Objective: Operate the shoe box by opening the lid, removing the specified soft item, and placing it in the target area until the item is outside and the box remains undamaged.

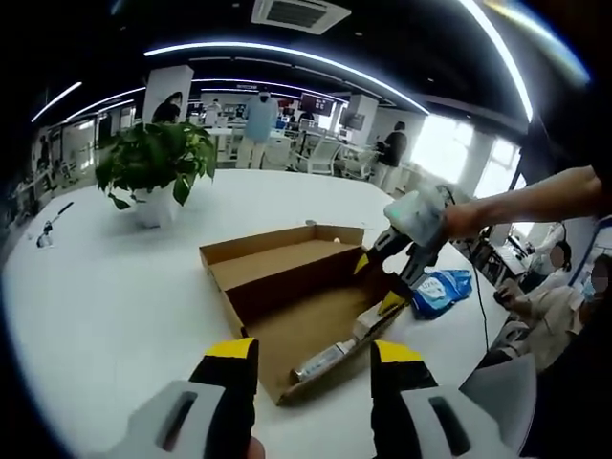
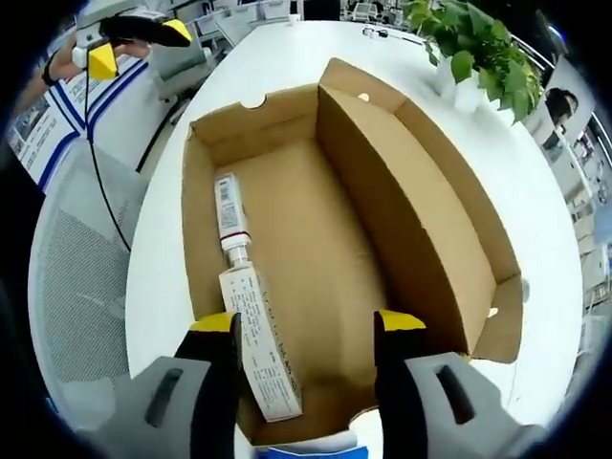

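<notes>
left gripper view: my left tongs stand wide apart and hold nothing, poised over the near edge of the open cardboard shoe box on the round white worktop. the box lid is folded back on the far side. my right tongs reach down into the right end of the box, over a white carton that lies along the box's right wall with a tube at its near end. a blue packet lies on the worktop just right of the box, and a potted plant stands far left.

right gripper view: my right tongs are spread wide with nothing gripped; the white carton lies between them, nearer the left one, and i cannot tell if it touches. the tube lies beyond it on the box floor. my left tongs show far left, past the box.
</notes>
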Demonstrator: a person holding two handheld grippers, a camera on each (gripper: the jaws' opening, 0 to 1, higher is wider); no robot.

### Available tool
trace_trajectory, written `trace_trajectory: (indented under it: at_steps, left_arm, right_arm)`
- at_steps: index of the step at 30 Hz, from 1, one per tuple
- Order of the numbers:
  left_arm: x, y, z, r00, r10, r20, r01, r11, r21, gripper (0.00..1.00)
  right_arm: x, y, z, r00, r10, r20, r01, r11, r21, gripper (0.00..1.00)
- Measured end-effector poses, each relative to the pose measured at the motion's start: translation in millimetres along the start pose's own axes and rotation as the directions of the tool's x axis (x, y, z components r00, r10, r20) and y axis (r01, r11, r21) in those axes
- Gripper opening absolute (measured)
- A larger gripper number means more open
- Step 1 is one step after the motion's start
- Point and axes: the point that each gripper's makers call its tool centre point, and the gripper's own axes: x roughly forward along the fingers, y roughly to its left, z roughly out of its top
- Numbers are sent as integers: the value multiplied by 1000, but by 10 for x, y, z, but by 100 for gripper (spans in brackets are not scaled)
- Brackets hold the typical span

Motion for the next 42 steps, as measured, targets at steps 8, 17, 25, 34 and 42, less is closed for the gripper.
trace_trajectory:
  at_steps: [8, 17, 25, 34, 42]
  left_arm:
    - [67, 14, -22, 1000, -12, -6, 12, 1000, -7, 47]
    - [100, -76, -5, 1000, -24, -9, 24, 1000, 0, 47]
    - [118, -102, -13, 999, -29, -13, 29, 1000, -6, 47]
    - [133, -118, 16, 999, -33, -14, 33, 999, -1, 47]
    - [129, -101, -8, 999, -28, -18, 28, 1000, -11, 46]
  right_arm:
    - [61, 231, 80, 997, 82, 2, -82, 995, -48, 45]
    - [2, 134, 67, 999, 36, -1, -36, 999, -29, 49]
    - [43, 294, 140, 996, 87, 12, -86, 994, -74, 44]
    - [287, 199, -146, 989, 59, -138, -73, 993, -97, 30]
    - [349, 208, -324, 973, 48, -224, -66, 995, -73, 19]
